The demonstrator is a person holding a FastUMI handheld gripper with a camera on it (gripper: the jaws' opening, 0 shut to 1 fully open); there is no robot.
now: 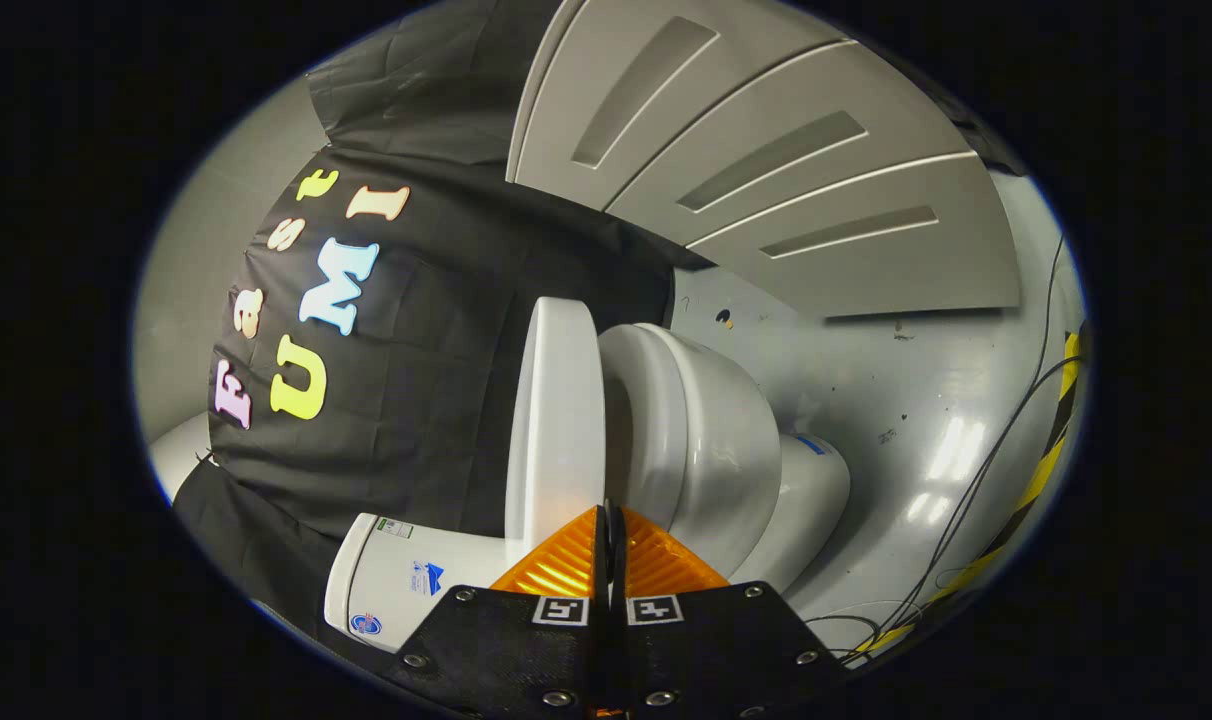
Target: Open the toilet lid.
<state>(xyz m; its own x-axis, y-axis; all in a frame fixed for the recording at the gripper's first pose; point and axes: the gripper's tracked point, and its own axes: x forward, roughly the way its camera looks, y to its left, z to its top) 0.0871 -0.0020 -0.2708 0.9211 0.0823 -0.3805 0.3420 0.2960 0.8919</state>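
The jaws of the gripper [607, 545] are seen pressed together, nothing held between them. The lid [556, 420] is raised off the toilet bowl [706, 440], just ahead of the jaws, its long axis running away from them.

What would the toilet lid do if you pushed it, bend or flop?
The toilet lid looks like thick, hard plastic, so it would probably stay stiff. It stands raised off the bowl, so a push would likely swing it on its hinge. Its glossy surface may be slippery. The gripper has its jaws closed together just before the lid's edge.
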